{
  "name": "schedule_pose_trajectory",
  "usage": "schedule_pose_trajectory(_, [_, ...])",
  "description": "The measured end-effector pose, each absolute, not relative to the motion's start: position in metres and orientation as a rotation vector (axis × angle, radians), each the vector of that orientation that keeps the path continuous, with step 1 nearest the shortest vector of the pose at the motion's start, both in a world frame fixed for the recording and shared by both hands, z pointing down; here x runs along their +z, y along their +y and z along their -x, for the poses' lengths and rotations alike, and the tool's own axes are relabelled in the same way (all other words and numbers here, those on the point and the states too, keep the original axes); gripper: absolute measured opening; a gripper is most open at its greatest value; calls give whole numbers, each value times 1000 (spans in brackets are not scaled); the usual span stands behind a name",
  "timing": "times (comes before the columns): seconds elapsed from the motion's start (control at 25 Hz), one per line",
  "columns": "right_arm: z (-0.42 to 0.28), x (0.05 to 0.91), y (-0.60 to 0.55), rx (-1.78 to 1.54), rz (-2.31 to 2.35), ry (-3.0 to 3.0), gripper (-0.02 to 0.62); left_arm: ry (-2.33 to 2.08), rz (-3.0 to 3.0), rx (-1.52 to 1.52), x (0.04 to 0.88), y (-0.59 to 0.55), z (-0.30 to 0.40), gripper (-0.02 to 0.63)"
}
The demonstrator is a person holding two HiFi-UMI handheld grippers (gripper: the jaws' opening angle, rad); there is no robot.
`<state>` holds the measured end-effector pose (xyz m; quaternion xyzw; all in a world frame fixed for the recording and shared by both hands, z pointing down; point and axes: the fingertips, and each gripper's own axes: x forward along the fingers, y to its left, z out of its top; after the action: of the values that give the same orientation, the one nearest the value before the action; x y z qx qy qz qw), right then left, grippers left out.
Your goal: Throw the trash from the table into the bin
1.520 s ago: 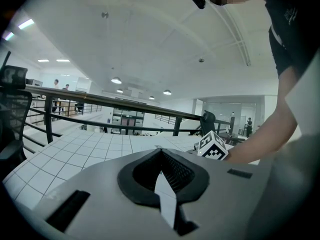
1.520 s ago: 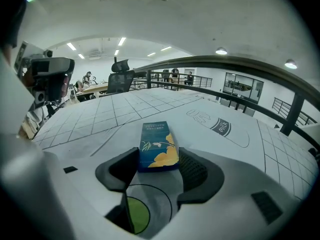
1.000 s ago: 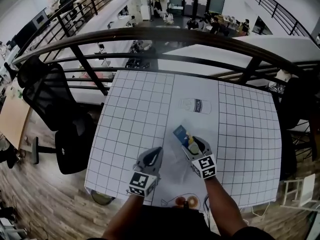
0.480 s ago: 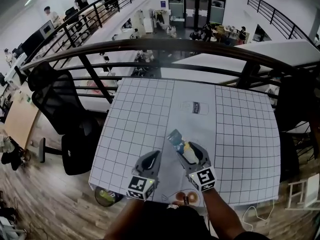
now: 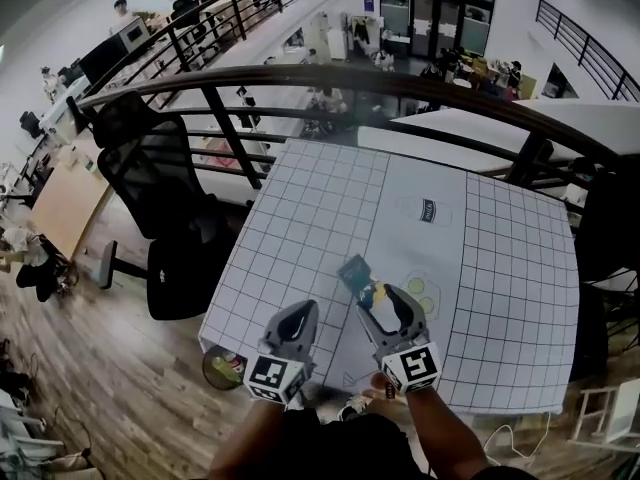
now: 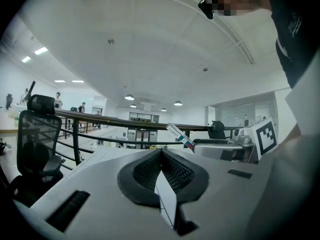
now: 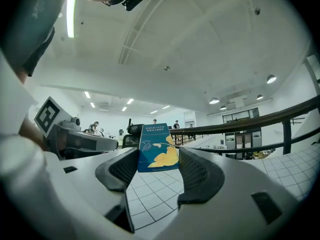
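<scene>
Fingers of the right gripper [image 5: 383,294] clamp a blue carton [image 7: 158,155] over the gridded table's [image 5: 300,218] near edge, the left gripper's [image 5: 302,313] pressed together empty, and what looks like the bin [image 5: 222,368] sits below its near-left corner.

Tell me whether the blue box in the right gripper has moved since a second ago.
Yes. The blue box, held in the right gripper, has shifted left and toward the near edge of the table, judged against the dark-labelled mark on it.
</scene>
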<state>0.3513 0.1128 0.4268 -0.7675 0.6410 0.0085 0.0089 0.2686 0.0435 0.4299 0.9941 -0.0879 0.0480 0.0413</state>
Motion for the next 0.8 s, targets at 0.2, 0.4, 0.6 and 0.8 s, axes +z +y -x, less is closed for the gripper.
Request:
schedule_pose_trajectory(0.2, [-320,426,79,18,2295,2081,270,-435,-3023,155,435,9,-223,20])
schedule_pose_trajectory(0.4, [-276,419,34,94,2208,2197,270,-562,-3010,105,437,-31,-171,20])
schedule_pose_trajectory(0.6, [-213,408,-4,110,2123,2288,270,-689,-2979,69,430,-62,-106,20])
schedule_pose_trajectory(0.8, [-139,413,-43,100,2016,2387,270,-819,-2946,39,426,-93,-33,20])
